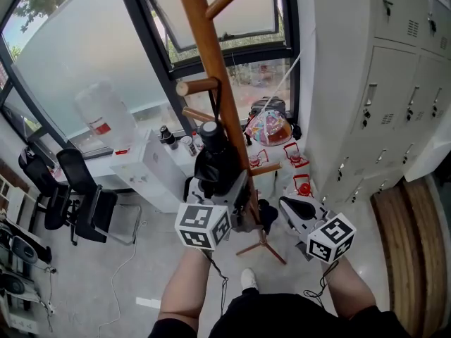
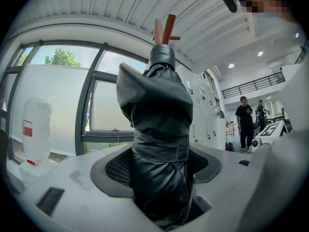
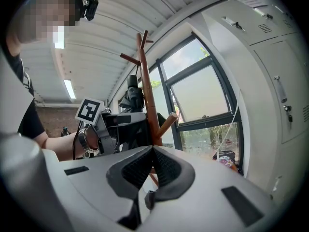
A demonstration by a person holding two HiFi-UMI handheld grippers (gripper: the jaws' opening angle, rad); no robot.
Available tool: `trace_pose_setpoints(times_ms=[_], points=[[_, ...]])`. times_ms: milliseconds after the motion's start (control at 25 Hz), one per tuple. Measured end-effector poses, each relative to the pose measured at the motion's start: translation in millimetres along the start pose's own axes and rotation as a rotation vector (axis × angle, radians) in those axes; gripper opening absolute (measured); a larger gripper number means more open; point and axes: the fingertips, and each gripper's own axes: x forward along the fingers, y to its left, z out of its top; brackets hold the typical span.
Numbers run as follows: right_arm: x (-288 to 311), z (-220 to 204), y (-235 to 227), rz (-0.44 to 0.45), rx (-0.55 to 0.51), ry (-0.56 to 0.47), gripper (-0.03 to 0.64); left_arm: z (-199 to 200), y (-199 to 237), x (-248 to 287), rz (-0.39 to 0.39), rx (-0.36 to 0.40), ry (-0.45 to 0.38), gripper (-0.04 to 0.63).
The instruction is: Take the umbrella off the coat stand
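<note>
A black folded umbrella point(image 1: 211, 157) hangs against the wooden coat stand point(image 1: 211, 55), close under a side peg. My left gripper point(image 1: 220, 187) is shut on the umbrella, level with its lower half. In the left gripper view the umbrella's point(image 2: 159, 129) black fabric fills the gap and touches both pads point(image 2: 118, 166), with the coat stand's point(image 2: 166, 28) top showing above it. My right gripper point(image 1: 289, 204) is to the right of the pole, shut and holding nothing. In the right gripper view its own jaws point(image 3: 152, 151) meet at the tips, and the pole point(image 3: 147, 95) stands just beyond them.
Grey lockers point(image 1: 394, 83) line the right wall. A water dispenser point(image 1: 106, 115) and a white cabinet point(image 1: 151, 167) stand left of the stand, with black office chairs point(image 1: 77, 196) further left. A colourful bag point(image 1: 268, 127) and red items point(image 1: 299, 182) lie by the window. People point(image 2: 246, 122) stand far off.
</note>
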Motion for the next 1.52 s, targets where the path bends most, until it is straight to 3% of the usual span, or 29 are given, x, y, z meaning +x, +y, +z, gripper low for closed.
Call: trace_pose_setpoints(times_ms=[400,1120,1520], points=[[-10.4,7.1,2.0,0.005,-0.012,-0.021,0.054,24.5,-2.9,-14.7,0.033,-0.004,-0.054,0.299],[-19.9,15.1,9.6,0.039,-0.027,-0.042,0.054,89.2,-4.6,-52.8,0.094,0.003,-0.222,0.298],[-29.3,16.5,14.9,0.062,-0.041,-0.039,0.054,104.4,-10.9,-75.6,0.130,0.009,-0.273,0.298]])
